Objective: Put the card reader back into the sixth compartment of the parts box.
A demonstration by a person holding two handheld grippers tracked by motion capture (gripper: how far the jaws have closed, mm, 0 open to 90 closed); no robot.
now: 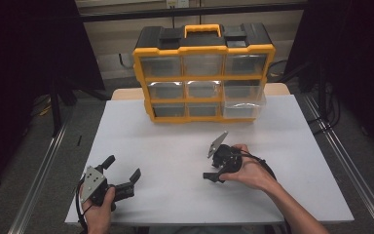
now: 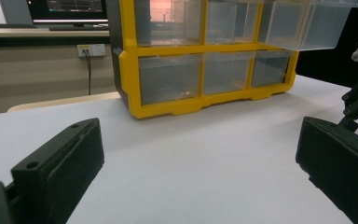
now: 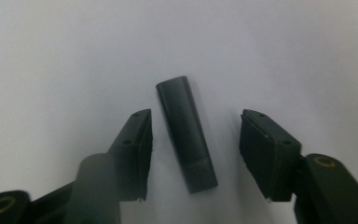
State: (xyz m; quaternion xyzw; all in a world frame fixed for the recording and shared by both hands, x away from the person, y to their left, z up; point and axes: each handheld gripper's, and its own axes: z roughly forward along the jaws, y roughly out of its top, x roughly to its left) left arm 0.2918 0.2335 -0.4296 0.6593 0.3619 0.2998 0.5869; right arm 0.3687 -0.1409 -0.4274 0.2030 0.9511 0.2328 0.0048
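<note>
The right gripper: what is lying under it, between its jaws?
Under the right gripper, a dark cylindrical stick lies on the white table, between the open jaws and touching neither. Its nearer end looks blurred.

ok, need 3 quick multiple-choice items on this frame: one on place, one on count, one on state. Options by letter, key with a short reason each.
1. Where does the small dark cylindrical piece lie?
A. in a drawer
B. on the white table between the right gripper's jaws
C. on top of the organiser

2. How many clear drawers does the yellow-and-black plastic drawer organiser have?
A. six
B. twelve
C. nine

3. What state is the left gripper in?
A. open, holding nothing
B. shut on a drawer
C. shut on the cylinder

Key: 1 B, the right gripper view shows it lying between the spread jaws; 2 C, three rows of three; 3 A, its jaws stand wide apart over bare table.
</note>
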